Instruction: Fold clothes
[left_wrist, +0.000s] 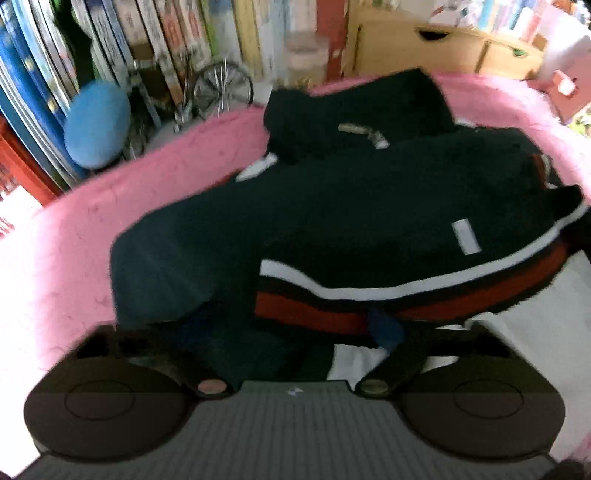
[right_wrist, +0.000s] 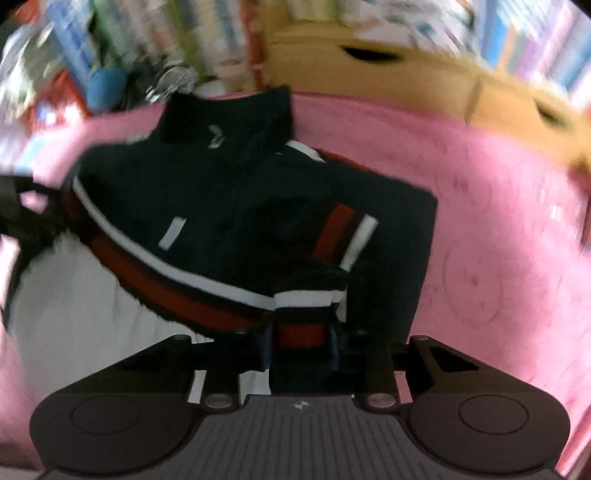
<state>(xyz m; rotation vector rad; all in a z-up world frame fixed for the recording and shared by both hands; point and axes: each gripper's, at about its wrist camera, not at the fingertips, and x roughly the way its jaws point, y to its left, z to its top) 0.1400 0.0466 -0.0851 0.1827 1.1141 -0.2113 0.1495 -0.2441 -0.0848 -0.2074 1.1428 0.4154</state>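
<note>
Right tool was clamped on the jacket hem's striped band. Left tool half apart over the same hem, grip unclear. Jacket lay on pink blanket, collar far from both tools, hem nearest.

So there's this dark navy fleece jacket with a stand-up collar and white and red stripes along the hem and cuffs, lying partly folded on a pink blanket, sleeves tucked in over the body, near hem over something white.
</note>
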